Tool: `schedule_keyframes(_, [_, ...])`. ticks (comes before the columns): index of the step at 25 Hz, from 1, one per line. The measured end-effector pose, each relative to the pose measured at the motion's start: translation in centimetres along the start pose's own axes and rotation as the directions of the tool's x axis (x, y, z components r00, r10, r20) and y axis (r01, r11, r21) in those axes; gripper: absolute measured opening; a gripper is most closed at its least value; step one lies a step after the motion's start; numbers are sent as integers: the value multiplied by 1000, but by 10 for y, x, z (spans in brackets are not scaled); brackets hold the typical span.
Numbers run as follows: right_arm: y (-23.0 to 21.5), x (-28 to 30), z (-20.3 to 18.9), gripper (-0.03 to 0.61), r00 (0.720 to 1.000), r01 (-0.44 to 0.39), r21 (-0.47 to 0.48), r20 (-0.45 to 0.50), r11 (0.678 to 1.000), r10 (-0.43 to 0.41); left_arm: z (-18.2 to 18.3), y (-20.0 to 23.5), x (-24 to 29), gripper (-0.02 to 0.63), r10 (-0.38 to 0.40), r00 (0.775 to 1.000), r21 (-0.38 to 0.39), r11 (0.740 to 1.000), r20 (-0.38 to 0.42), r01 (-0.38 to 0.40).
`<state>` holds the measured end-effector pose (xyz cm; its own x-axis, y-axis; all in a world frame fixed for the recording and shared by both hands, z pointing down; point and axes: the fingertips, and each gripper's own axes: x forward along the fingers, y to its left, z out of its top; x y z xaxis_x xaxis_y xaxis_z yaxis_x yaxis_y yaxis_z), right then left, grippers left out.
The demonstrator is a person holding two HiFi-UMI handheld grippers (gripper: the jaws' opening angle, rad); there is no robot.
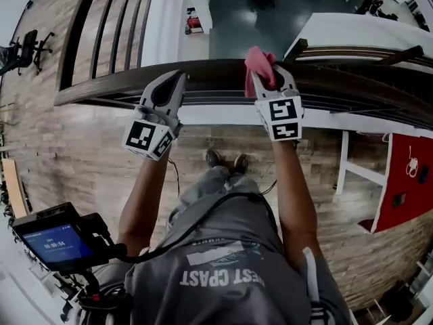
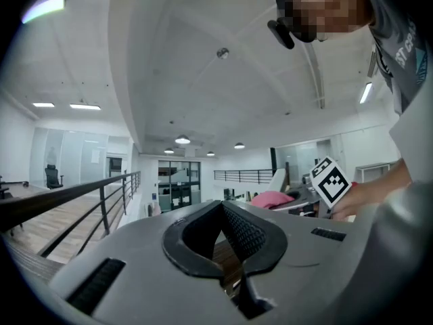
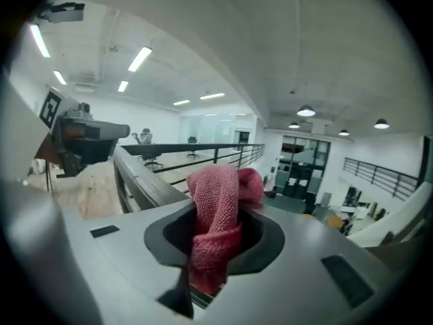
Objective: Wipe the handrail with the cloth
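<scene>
Head view showed the dark wooden handrail (image 1: 210,73) running left to right across the scene, with both tools over it. The right gripper (image 1: 264,80) was clamped on the bunched pink cloth (image 1: 259,61), which sat at the rail's top; whether it pressed on the wood was unclear. The left gripper (image 1: 169,90), jaws together and empty, lay further left. Wiping would likely mean travelling sideways along the rail's length.

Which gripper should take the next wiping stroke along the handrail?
The right gripper: it already grips the pink cloth right at the handrail. The left gripper is by the rail too, but holds nothing.
</scene>
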<state>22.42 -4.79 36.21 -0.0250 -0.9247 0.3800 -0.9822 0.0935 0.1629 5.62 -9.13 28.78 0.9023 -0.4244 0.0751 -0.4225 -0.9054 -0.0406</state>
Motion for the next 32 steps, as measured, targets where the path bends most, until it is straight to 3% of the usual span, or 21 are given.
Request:
schedule_keyframes(2, [-53,-29,-17,78,990,144,42,3,989,-144,3,11,-6,6,31,1000,8,1000,2,-31])
schedule_keyframes(4, [-100,-50,-39,78,964,267,107,-14,958,-267,1,22,-14,6,55,998,16,998,-3,-55])
schedule_keyframes(6, [-103,-47,-46,78,958,285,131,-18,949,-286,-8,31,-22,6,70,997,16,997,-22,-70])
schedule_keyframes(10, [-5,10,-12,78,996,84,20,2,996,-84,-14,36,-27,6,77,997,9,997,-28,-77])
schedule_keyframes(13, [62,42,17,78,997,-78,-81,8,994,79,-9,26,-18,5,56,998,17,998,-25,-56])
schedule_keyframes(15, [64,39,22,78,993,-121,-85,-1,989,122,-6,22,-14,6,54,998,14,998,-21,-54])
schedule_keyframes(17, [33,21,14,78,999,-37,-20,7,999,37,-6,36,-25,6,57,998,14,998,-14,-57])
schedule_keyframes(19, [8,3,-1,78,989,148,70,-17,987,-147,-13,86,-69,6,63,998,12,998,-2,-63])
schedule_keyframes(21, [18,3,-9,78,949,315,135,-74,940,-307,-26,159,-132,6,75,997,-12,997,12,-75])
schedule_keyframes(23, [62,27,6,78,922,382,120,-113,916,-370,-39,219,-182,5,79,997,-41,996,16,-78])
schedule_keyframes(25, [135,74,39,78,939,332,66,-114,941,-323,-45,262,-210,6,70,997,-61,996,22,-68])
schedule_keyframes(27, [223,127,79,78,976,201,17,-89,979,-199,-42,289,-223,6,57,998,-70,996,34,-54])
schedule_keyframes(29, [299,163,111,78,996,48,-41,-71,998,-50,-38,294,-224,6,41,998,-74,997,40,-38])
schedule_keyframes(31, [330,172,126,78,997,-42,-56,-65,998,38,-36,286,-219,6,24,999,-71,997,36,-21])
schedule_keyframes(32, [326,167,127,78,998,-41,-41,-53,998,39,-36,284,-217,6,20,999,-66,998,33,-18])
